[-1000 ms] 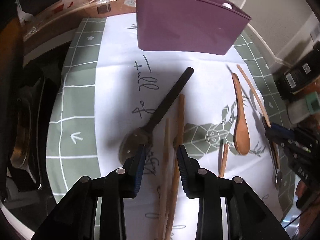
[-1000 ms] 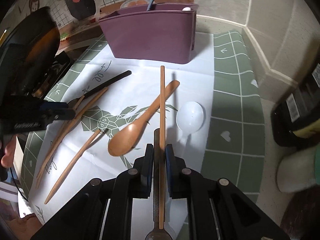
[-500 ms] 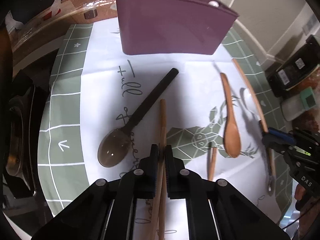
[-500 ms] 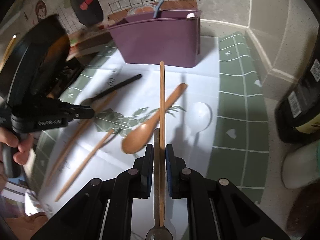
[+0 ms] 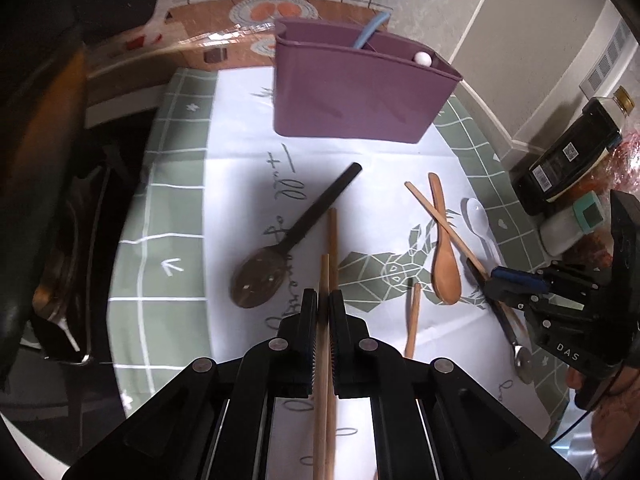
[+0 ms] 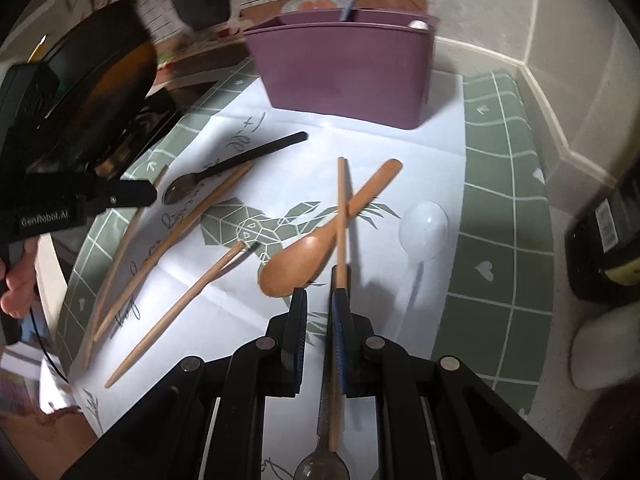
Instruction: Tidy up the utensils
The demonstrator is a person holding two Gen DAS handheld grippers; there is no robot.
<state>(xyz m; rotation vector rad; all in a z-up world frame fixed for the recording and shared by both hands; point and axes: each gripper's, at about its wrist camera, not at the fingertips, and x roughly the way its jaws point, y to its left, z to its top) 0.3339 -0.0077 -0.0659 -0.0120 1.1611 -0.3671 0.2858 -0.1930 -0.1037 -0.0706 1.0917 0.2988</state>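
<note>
Under my claws lies a white paper sheet (image 5: 248,184) with a green geometric print, spread over a green grid mat (image 5: 160,216). On the sheet, the purple utensil caddy (image 5: 352,100) stands at twelve o'clock. A black spoon (image 5: 288,244) lies mid-sheet, a wooden spoon (image 5: 444,256) at three o'clock, a white plastic spoon (image 5: 478,216) just beyond it, a loose chopstick (image 6: 180,312) nearer me.

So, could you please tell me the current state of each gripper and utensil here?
left gripper: shut on two chopsticks
right gripper: open, one chopstick against its right finger
wooden spoon: lying flat, under that chopstick
black spoon: flat
purple holder: upright
</note>
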